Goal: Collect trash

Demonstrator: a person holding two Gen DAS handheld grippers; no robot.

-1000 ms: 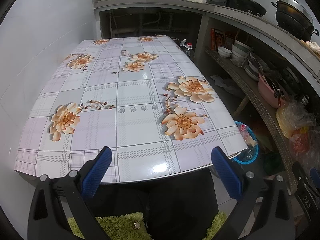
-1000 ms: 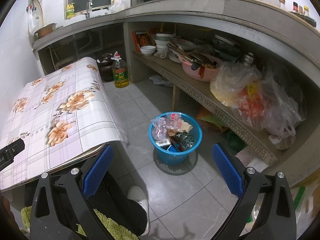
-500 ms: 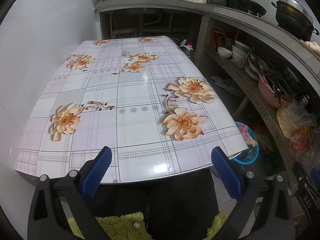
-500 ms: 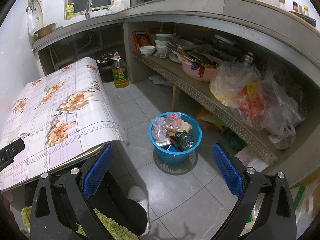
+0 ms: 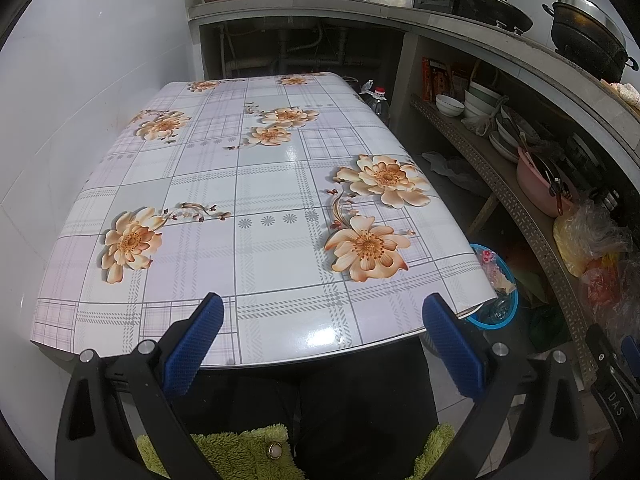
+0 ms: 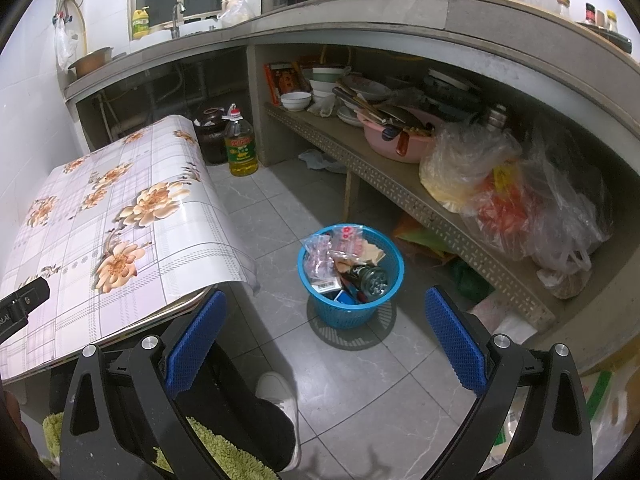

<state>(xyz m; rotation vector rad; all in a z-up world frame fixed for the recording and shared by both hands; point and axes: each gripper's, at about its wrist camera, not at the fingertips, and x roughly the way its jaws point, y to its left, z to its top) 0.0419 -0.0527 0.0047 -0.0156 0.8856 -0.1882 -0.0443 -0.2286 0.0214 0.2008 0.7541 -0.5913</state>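
Observation:
A blue plastic basket (image 6: 384, 300) stands on the grey tile floor, holding wrappers, a dark bottle and other trash. Its rim also shows past the table's right corner in the left wrist view (image 5: 508, 316). My right gripper (image 6: 326, 340) is open and empty, above the floor just in front of the basket. My left gripper (image 5: 320, 344) is open and empty, at the near edge of the table (image 5: 256, 184), which has a floral plaid cloth with nothing lying on it.
A low concrete shelf (image 6: 400, 184) on the right holds bowls, a pink basin (image 6: 396, 144) and plastic bags (image 6: 500, 184). An oil bottle (image 6: 240, 148) and a dark jar stand on the floor beyond the table. My leg and white shoe (image 6: 276, 392) are below.

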